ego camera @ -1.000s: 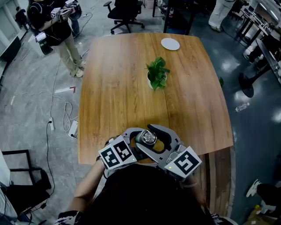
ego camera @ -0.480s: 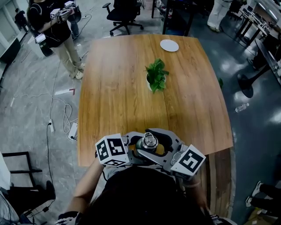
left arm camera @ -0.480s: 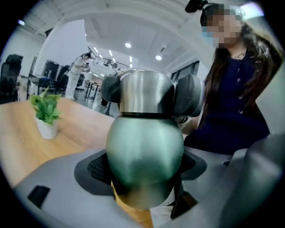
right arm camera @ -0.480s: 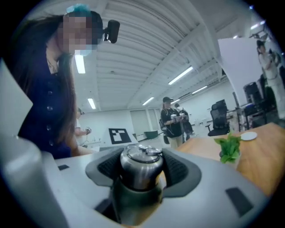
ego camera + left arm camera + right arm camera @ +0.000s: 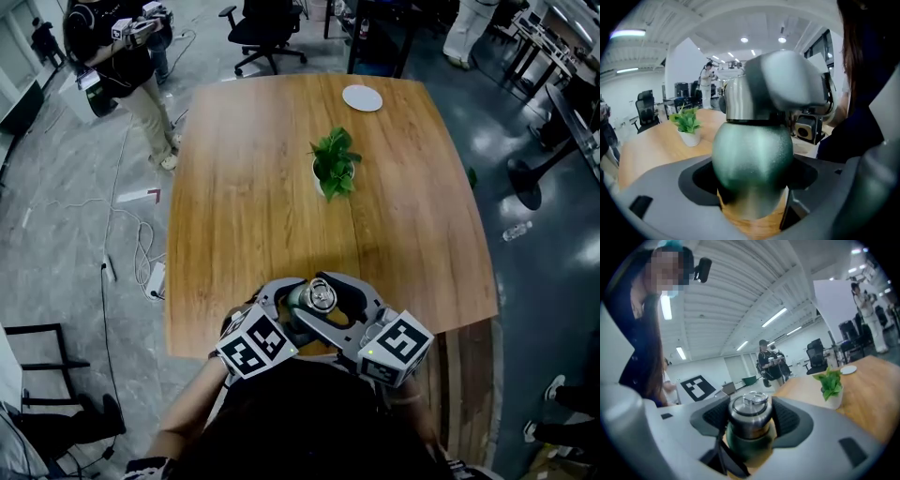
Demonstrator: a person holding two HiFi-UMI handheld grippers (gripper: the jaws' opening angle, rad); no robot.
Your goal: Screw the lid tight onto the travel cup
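Both left tool and right tool clamp cup.

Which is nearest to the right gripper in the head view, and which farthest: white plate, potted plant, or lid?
1. lid, atop the travel cup, clamped in the right gripper at the table's near edge.
2. potted plant, ahead at mid-table.
3. white plate, at the far edge.

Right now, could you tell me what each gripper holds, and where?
The left gripper clamps the travel cup by its body; the right gripper clamps its lid.
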